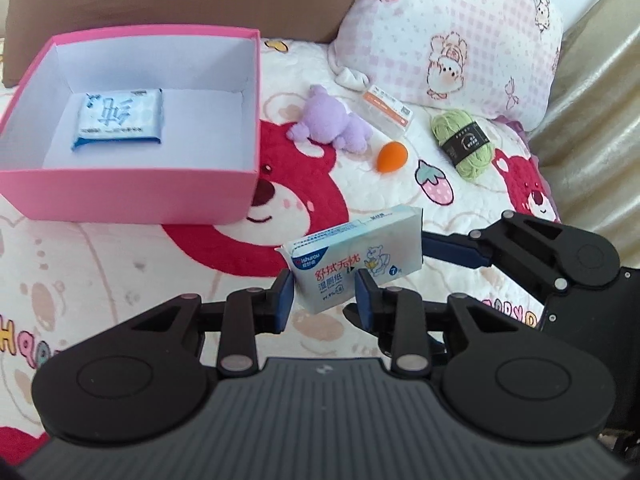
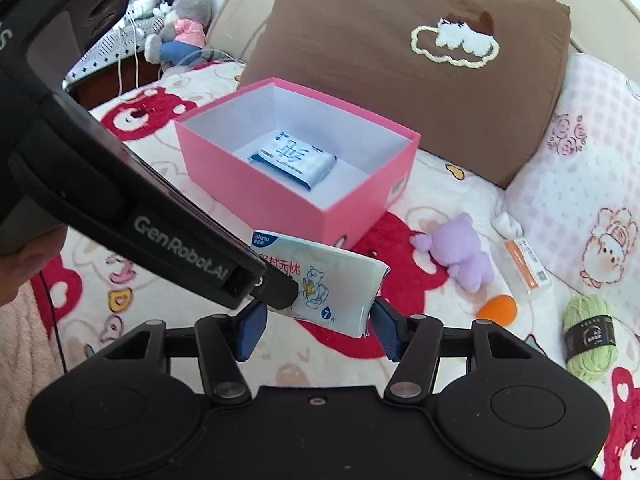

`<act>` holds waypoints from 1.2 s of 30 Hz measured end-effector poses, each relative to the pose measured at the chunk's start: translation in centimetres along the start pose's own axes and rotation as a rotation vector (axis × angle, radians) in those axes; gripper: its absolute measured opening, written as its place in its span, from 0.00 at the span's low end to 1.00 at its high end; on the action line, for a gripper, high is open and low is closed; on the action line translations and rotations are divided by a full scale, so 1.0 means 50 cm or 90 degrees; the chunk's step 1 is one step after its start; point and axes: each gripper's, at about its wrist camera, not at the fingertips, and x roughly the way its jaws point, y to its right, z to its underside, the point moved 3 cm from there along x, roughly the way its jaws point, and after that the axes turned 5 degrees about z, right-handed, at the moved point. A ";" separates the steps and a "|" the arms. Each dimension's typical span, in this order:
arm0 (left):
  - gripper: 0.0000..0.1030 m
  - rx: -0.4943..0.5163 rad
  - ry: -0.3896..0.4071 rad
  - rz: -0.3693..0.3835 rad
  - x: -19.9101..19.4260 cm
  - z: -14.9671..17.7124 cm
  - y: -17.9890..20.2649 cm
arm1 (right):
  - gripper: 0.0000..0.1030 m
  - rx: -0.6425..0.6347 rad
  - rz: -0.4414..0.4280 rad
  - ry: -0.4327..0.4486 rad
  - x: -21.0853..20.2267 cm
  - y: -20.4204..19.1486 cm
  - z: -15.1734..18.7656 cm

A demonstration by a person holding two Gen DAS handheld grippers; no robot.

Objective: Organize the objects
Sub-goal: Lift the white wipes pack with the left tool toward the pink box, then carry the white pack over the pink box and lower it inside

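Observation:
A pale-blue pack of wet wipes (image 1: pixel 360 252) (image 2: pixel 336 280) hangs tilted above the bear-print bedspread, gripped from both sides. My left gripper (image 1: pixel 325 300) is shut on its lower left corner; one of its fingers (image 2: pixel 280 290) reaches in from the left in the right wrist view. My right gripper (image 2: pixel 318 322) is closed around the pack's other end, with one pad against its right edge and the other pad partly hidden behind the left finger. The pink box (image 1: pixel 120 196) (image 2: pixel 260 184) stands open beyond, with a blue tissue pack (image 1: pixel 120 118) (image 2: pixel 292 156) lying flat inside.
On the bedspread to the right of the box lie a purple plush bear (image 1: pixel 324 120), an orange egg-shaped sponge (image 1: pixel 393 156), a green yarn ball (image 1: pixel 466 142), a small orange-and-white packet (image 1: pixel 386 110) and a white sock (image 1: pixel 352 78). A pink pillow (image 1: pixel 452 28) and a brown pillow (image 2: pixel 400 60) stand behind.

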 end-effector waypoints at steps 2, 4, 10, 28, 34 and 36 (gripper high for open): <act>0.29 0.002 0.008 -0.006 -0.015 -0.003 -0.007 | 0.53 0.009 -0.011 -0.004 0.000 0.000 -0.009; 0.29 0.001 0.013 -0.003 -0.029 -0.007 -0.014 | 0.52 0.012 -0.021 -0.002 -0.004 -0.001 -0.017; 0.30 -0.016 0.027 0.015 -0.073 -0.023 -0.034 | 0.48 0.004 -0.031 0.008 -0.012 -0.008 -0.048; 0.30 -0.040 0.135 -0.031 -0.175 -0.076 -0.115 | 0.35 0.020 -0.082 0.041 0.012 -0.036 -0.180; 0.30 -0.046 0.149 -0.042 -0.194 -0.110 -0.150 | 0.35 0.030 -0.091 0.037 0.035 -0.047 -0.225; 0.30 -0.050 0.151 -0.050 -0.193 -0.124 -0.164 | 0.35 0.022 -0.086 0.035 0.047 -0.053 -0.243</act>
